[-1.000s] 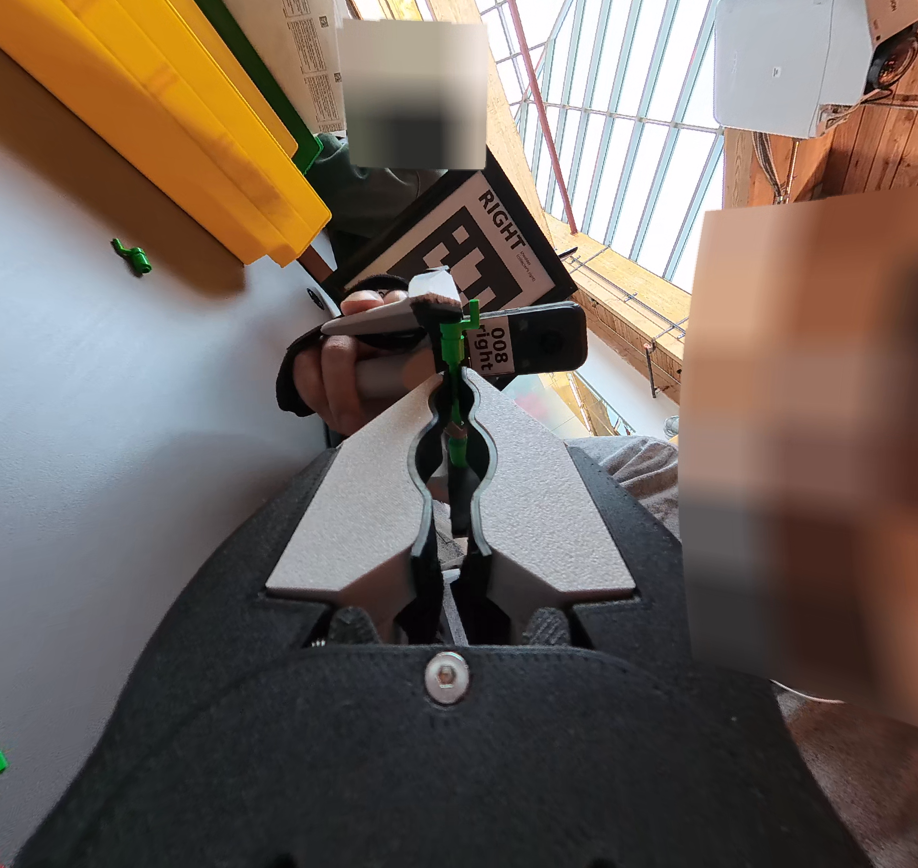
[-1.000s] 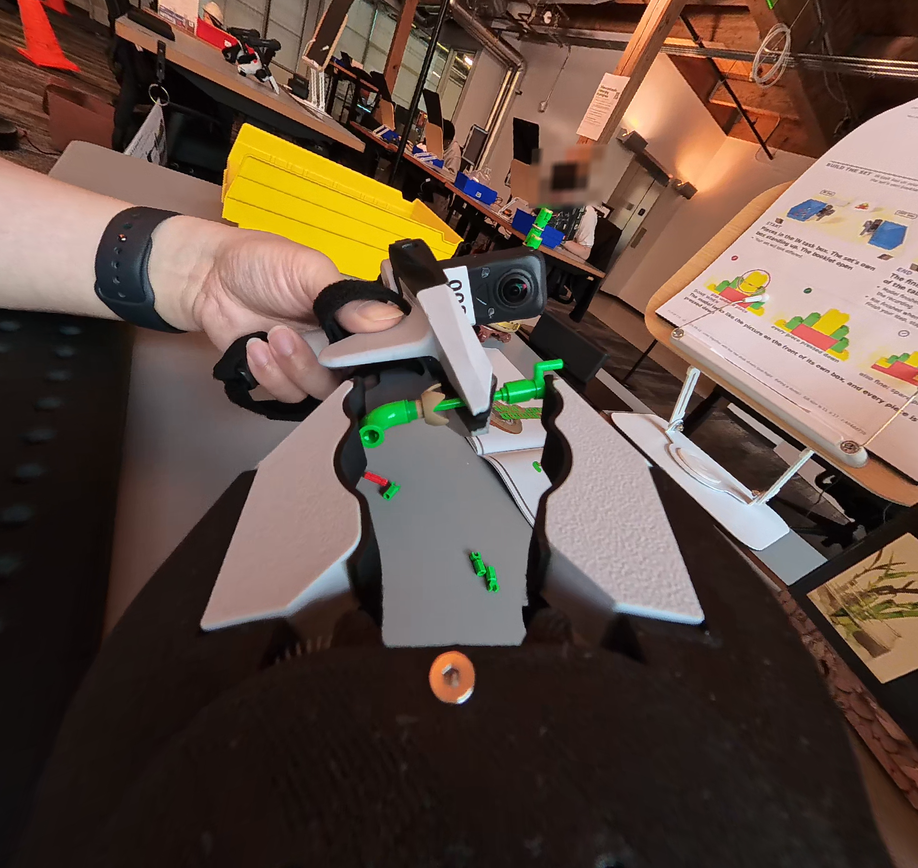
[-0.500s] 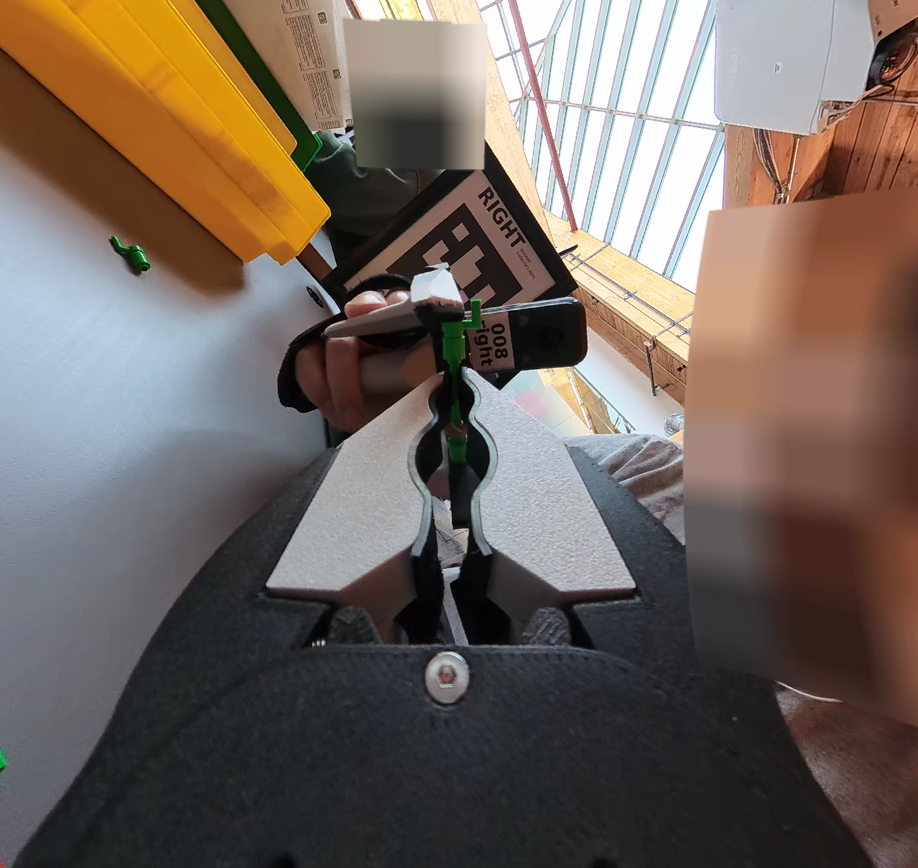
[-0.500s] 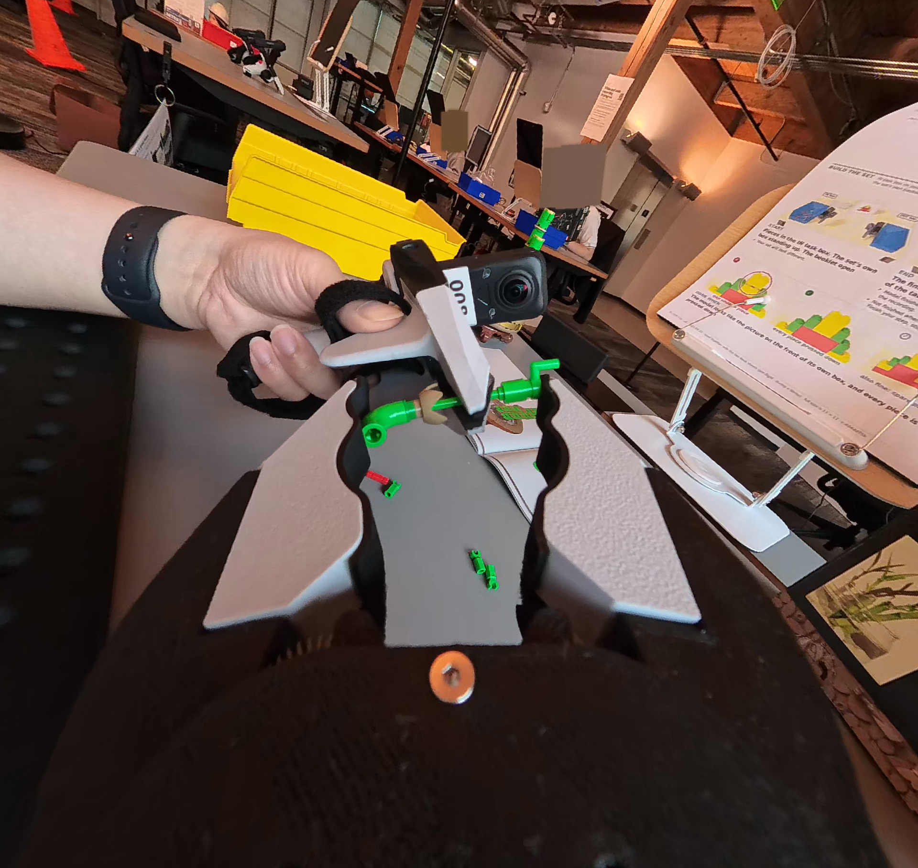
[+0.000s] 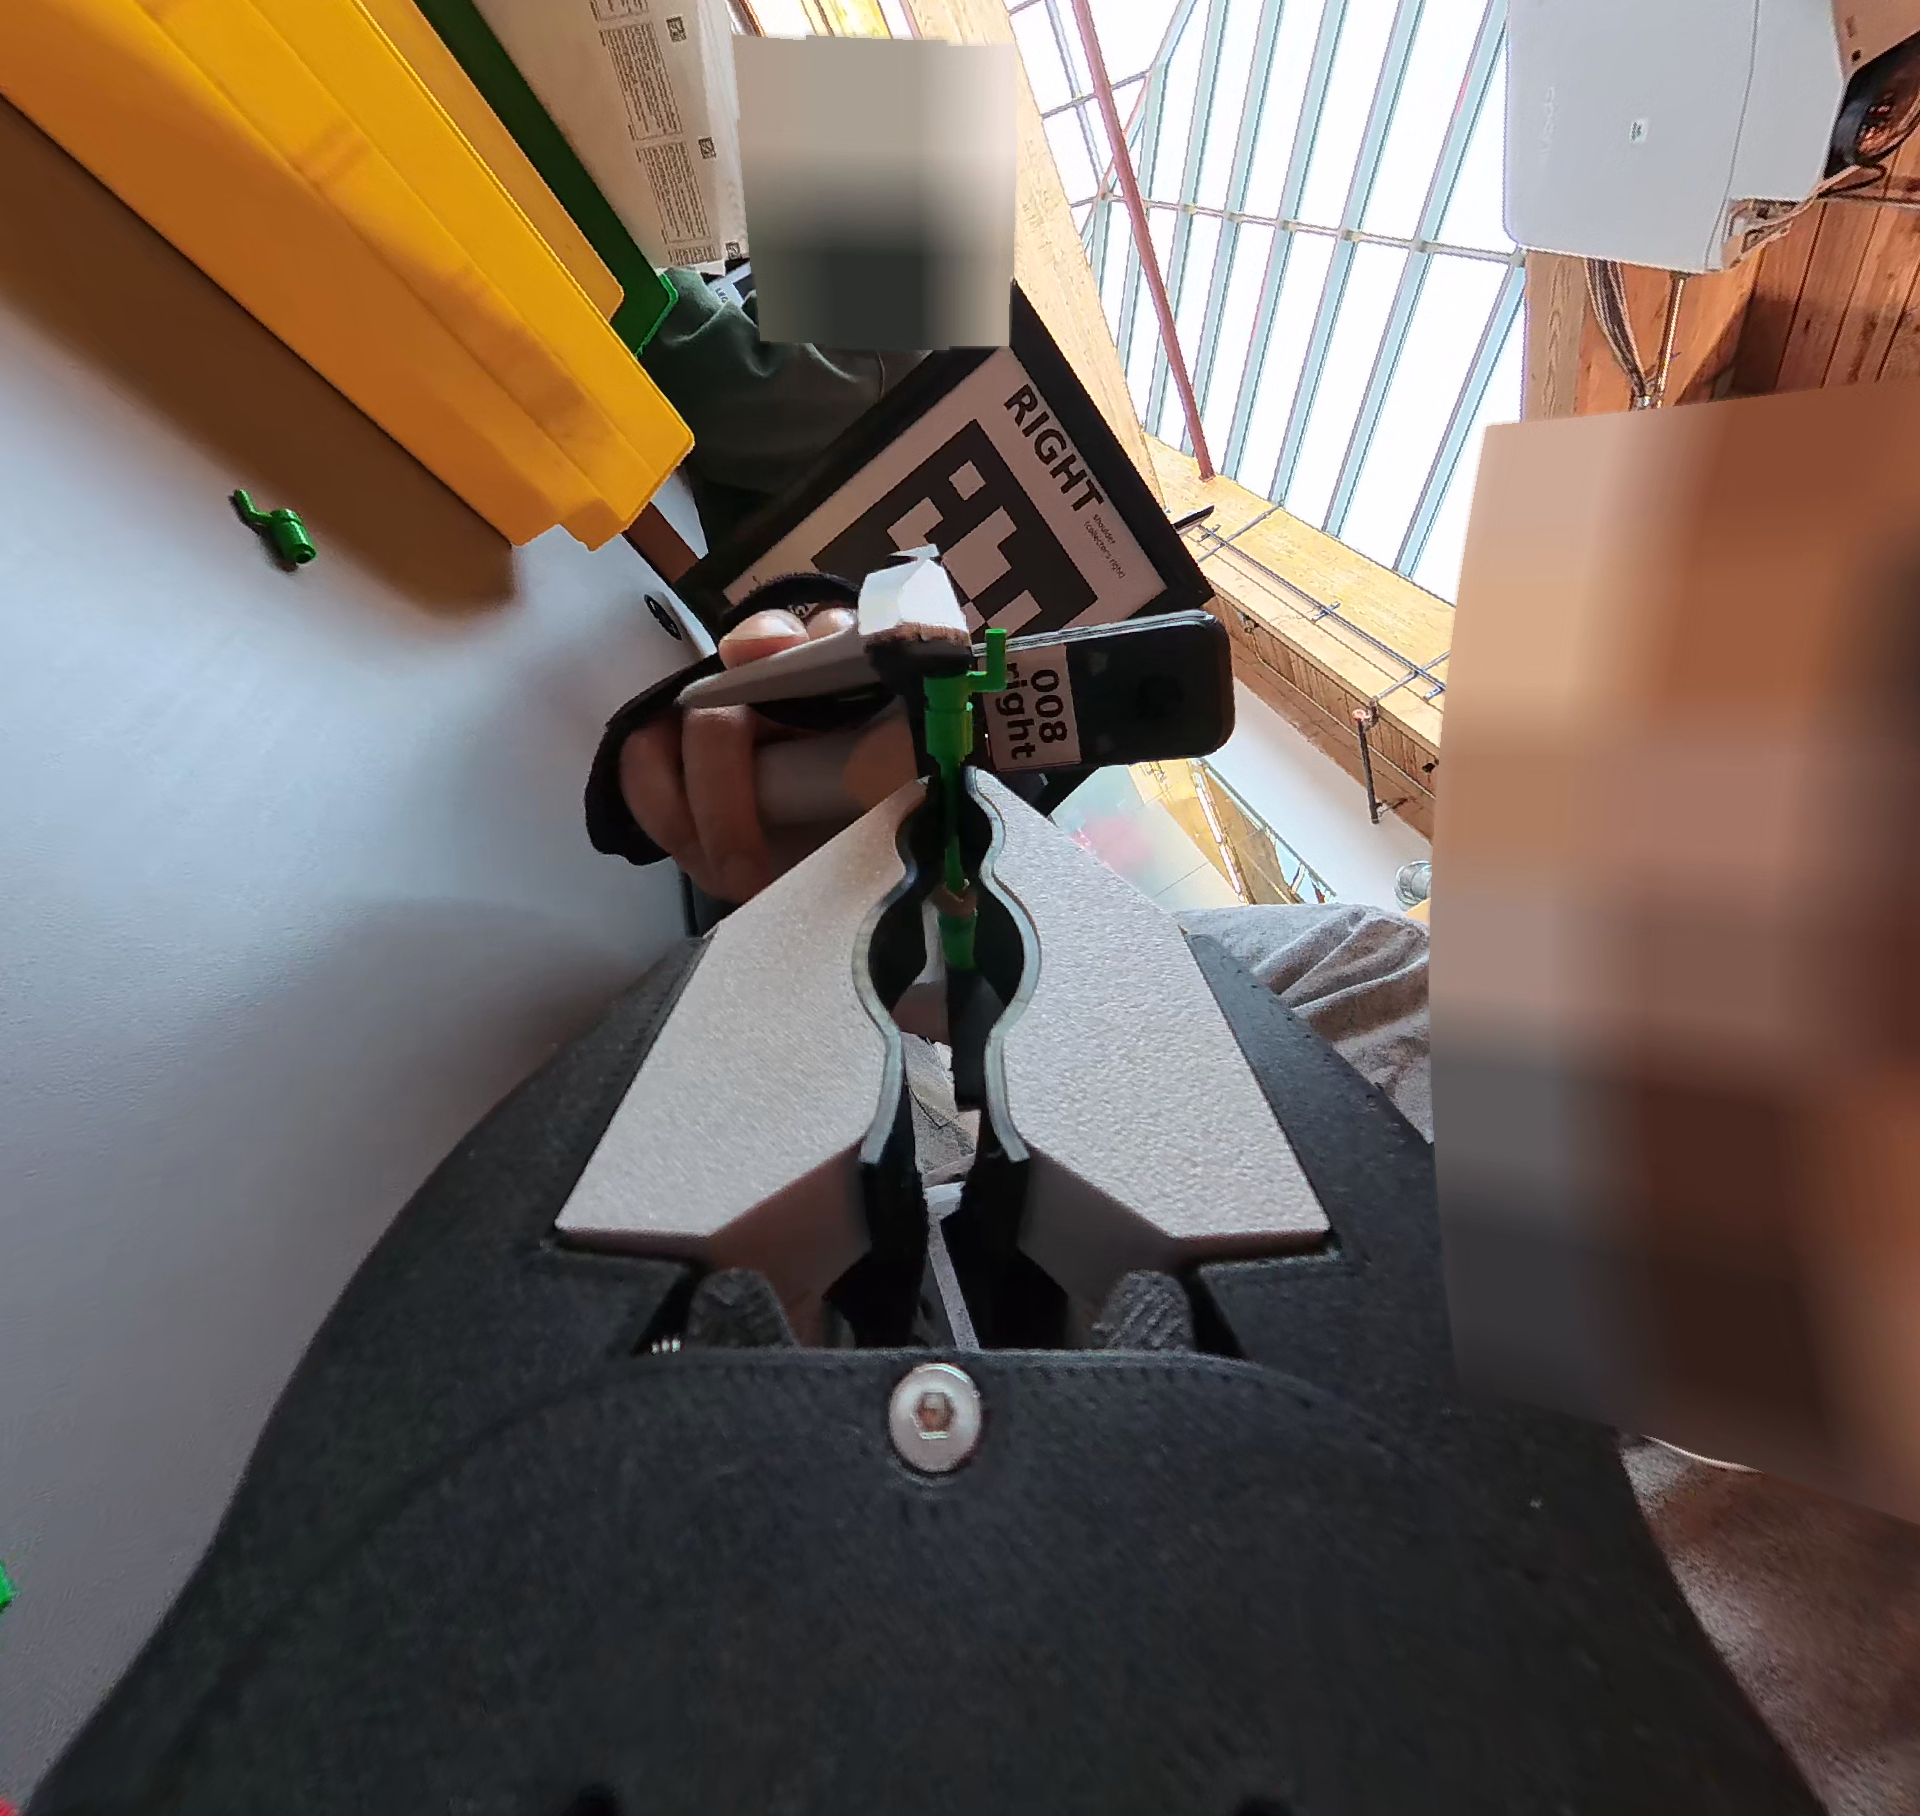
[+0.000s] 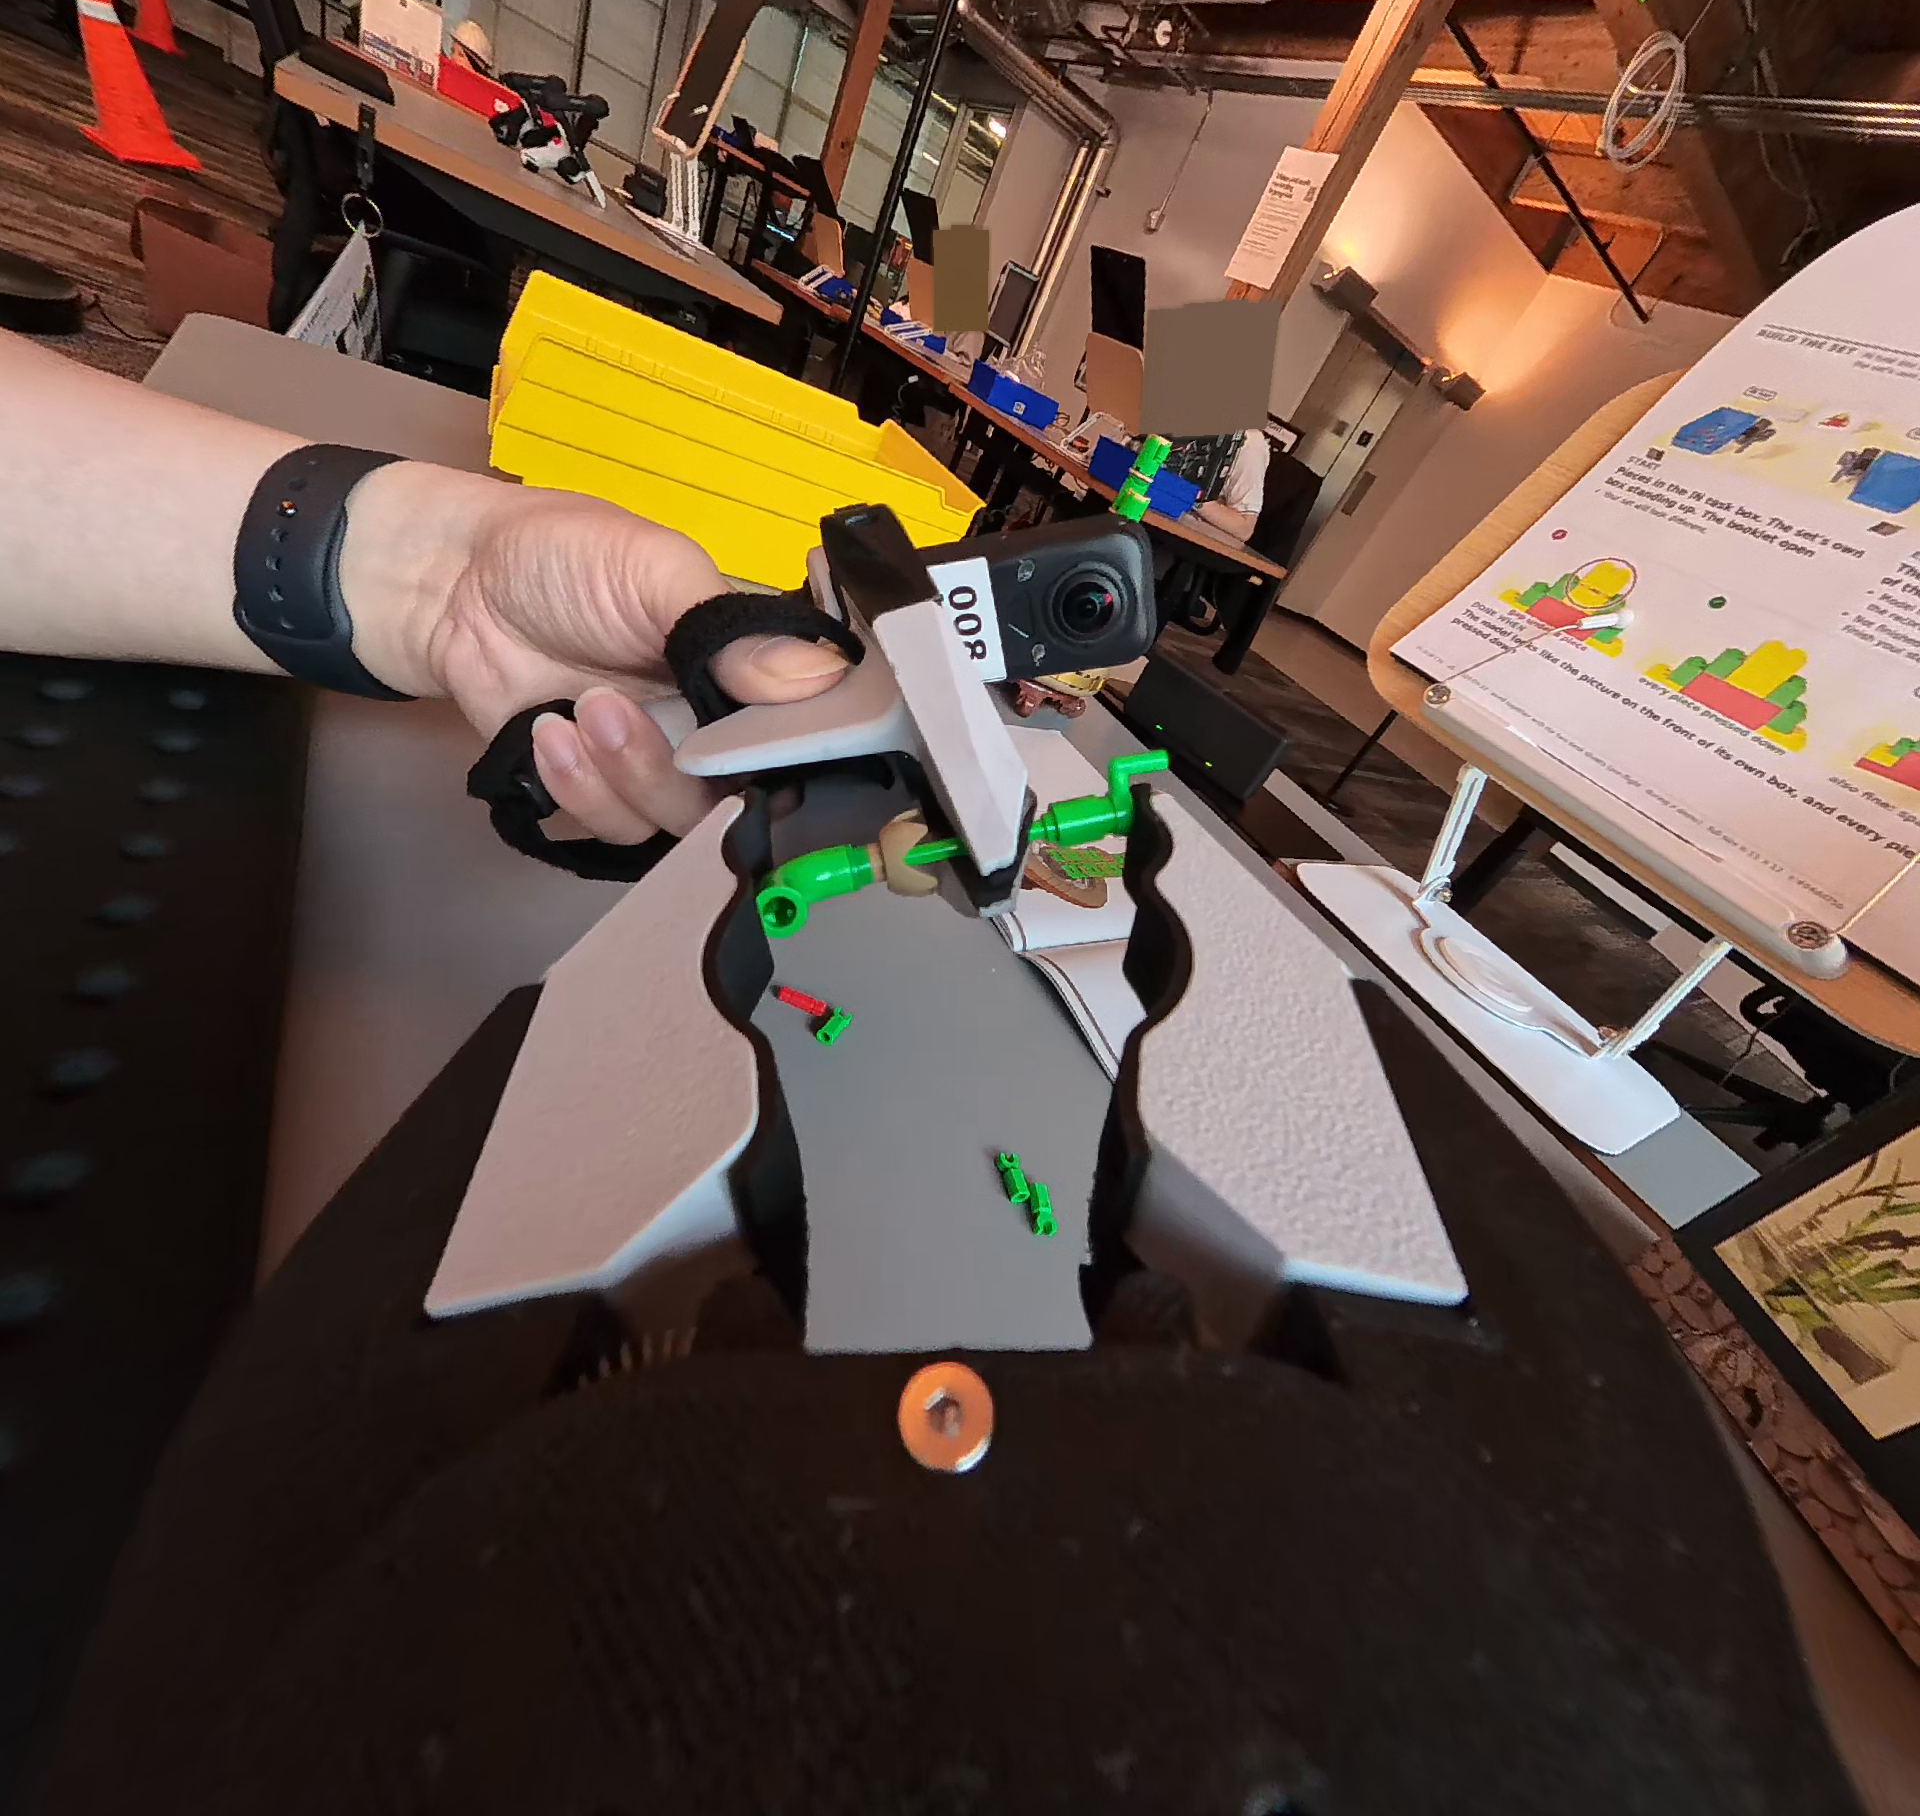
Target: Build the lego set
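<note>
I see stacked yellow bins [image 6: 717, 436] at the far side of the gray table [image 6: 935, 1278]; I cannot tell what is in them. My left gripper [image 5: 948, 800] is pressed together, pinching a thin green lego stem [image 5: 951, 831] near its tips. In the right wrist view that stem [image 6: 935, 847] lies roughly level, running left to right, with a curved green elbow at the left end, a tan piece beside it and a small crank at the right end. It is held in the air above the table. My right gripper [image 6: 940, 945] is spread wide, its fingers on either side of the stem's ends, gripping nothing. Loose green pieces [image 6: 1023, 1190] and a red pin [image 6: 798, 997] lie on the table below. An open booklet [image 6: 1060, 919] sits just behind, and an instruction board [image 6: 1714, 613] stands on the right.
</note>
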`<state>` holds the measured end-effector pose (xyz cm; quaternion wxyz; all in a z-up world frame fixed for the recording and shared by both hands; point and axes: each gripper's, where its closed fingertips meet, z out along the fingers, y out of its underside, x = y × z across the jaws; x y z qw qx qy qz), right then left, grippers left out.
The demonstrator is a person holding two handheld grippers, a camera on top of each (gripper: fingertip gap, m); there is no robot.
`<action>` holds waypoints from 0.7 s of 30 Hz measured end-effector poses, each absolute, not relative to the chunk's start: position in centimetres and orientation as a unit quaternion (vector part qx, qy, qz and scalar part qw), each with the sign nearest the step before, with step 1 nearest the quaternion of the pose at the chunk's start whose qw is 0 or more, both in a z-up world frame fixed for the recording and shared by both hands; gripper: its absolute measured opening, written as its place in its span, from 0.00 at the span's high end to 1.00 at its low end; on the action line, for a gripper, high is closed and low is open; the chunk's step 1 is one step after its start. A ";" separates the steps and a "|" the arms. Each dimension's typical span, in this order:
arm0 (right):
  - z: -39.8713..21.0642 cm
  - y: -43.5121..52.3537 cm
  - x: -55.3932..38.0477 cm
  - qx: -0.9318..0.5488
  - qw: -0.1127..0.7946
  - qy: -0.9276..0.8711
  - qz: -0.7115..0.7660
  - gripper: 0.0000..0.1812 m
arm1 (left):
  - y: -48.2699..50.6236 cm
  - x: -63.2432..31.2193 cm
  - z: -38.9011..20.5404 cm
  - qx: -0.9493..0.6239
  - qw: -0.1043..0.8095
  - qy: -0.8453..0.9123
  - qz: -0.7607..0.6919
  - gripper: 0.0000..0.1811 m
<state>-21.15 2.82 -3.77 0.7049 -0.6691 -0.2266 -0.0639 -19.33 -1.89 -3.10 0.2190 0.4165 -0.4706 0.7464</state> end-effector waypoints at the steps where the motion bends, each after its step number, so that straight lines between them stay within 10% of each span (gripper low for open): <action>1: -3.7 2.8 -21.1 -0.669 0.705 -0.227 -0.063 0.63 | -1.9 -19.3 -3.1 0.416 0.218 -0.471 0.746 1.00; 21: -3.4 2.9 -21.2 -0.659 0.716 -0.222 -0.062 0.62 | -1.9 -19.2 -2.6 0.412 0.219 -0.460 0.755 1.00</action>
